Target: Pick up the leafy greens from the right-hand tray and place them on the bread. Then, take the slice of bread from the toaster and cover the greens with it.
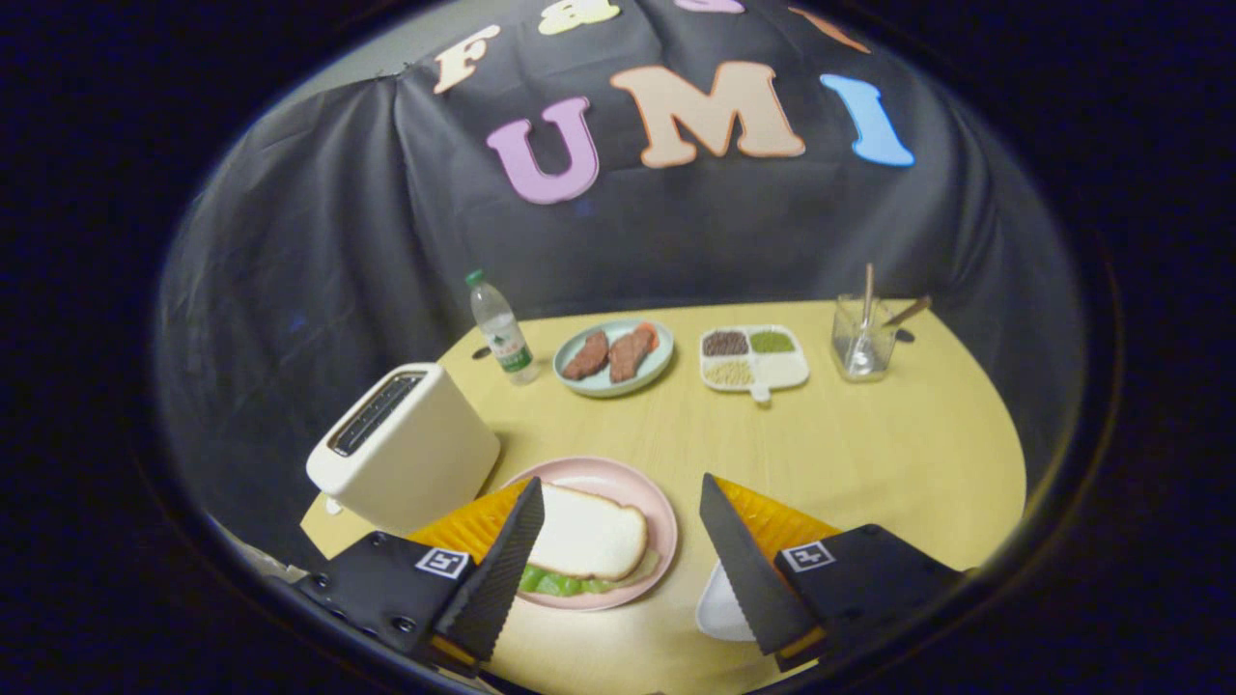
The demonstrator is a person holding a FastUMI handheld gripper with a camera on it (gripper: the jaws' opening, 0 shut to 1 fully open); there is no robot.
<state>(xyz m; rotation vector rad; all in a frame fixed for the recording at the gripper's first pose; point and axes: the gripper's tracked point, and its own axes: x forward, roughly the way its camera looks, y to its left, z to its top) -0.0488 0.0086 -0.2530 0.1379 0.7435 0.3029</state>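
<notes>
Fingers [618, 560] spread, white bread [589, 533] covering greens [555, 583]

You're looking through strong fisheye bending, worst toward the rim. Light is soft and dim from above; the table [869, 434] beyond your fingers is evenly lit, the toaster [406, 449] casts faint shadow, focus slightly soft.

Tongs-mounted fisheye, high, looking down across table [869, 454]

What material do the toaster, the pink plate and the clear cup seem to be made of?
Toaster: probably matte plastic, cream and smooth without metallic shine. Pink plate: glazed ceramic or melamine, hard to tell; soft sheen on the rim. Clear cup: glass or clear plastic, see-through. The gripper has its fingers open, holding nothing.
</notes>
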